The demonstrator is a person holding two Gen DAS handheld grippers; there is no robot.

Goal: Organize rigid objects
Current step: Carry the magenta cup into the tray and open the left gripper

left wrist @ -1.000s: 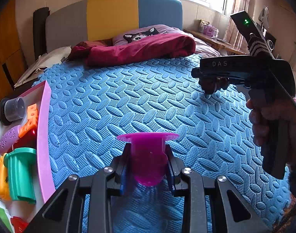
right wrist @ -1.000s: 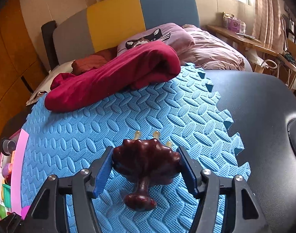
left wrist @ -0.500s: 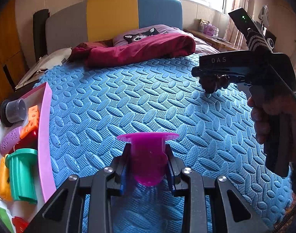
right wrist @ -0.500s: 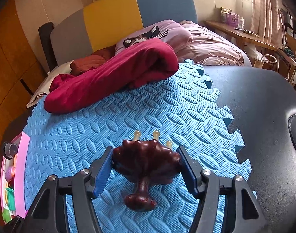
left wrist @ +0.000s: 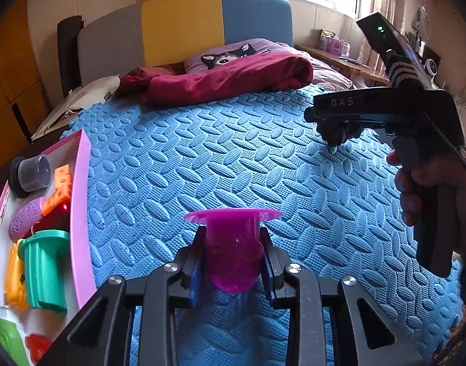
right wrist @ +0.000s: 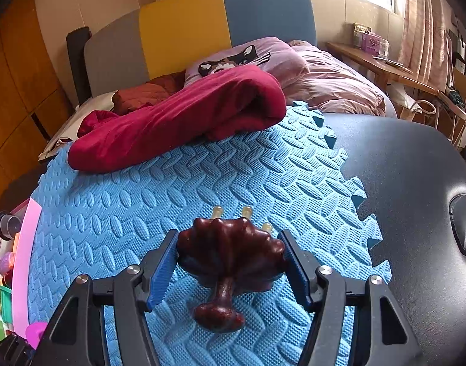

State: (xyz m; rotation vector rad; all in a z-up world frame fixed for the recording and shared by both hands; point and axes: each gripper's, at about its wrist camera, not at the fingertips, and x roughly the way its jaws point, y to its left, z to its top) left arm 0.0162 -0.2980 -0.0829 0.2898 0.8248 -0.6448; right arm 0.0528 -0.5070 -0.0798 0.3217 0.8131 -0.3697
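Almost nothing has moved since the earlier frames: both grippers hang where they were over the blue foam mat (left wrist: 202,158), each with the same load.

At the far left edge of the mat sits a pink tray (left wrist: 81,201) packed with toys: a clear cup on a black base (left wrist: 34,172), an orange block (left wrist: 60,190), a purple perforated piece (left wrist: 25,218) and a green flanged cup (left wrist: 45,270) on its side. Just right of the tray, near the camera, the left gripper (left wrist: 233,259) is clamped narrowly on a magenta flanged cup (left wrist: 233,244); its 2 blue-padded fingers (left wrist: 194,274) press the cup's sides, flange pointing away, the cup lifted above the mat.

Further right, the right gripper (right wrist: 229,262) holds a dark brown wooden massager (right wrist: 229,256) between its pads at a middling width, the knobbed handle toward the camera and 3 pale pegs showing past its far side. In the left wrist view a hand (left wrist: 431,195) grips that tool's handle over the right side of the mat.

At the far end lie a crimson blanket (right wrist: 178,122) and a pillow with a dog print (right wrist: 248,58). To the right of the mat is a black padded surface (right wrist: 416,167).
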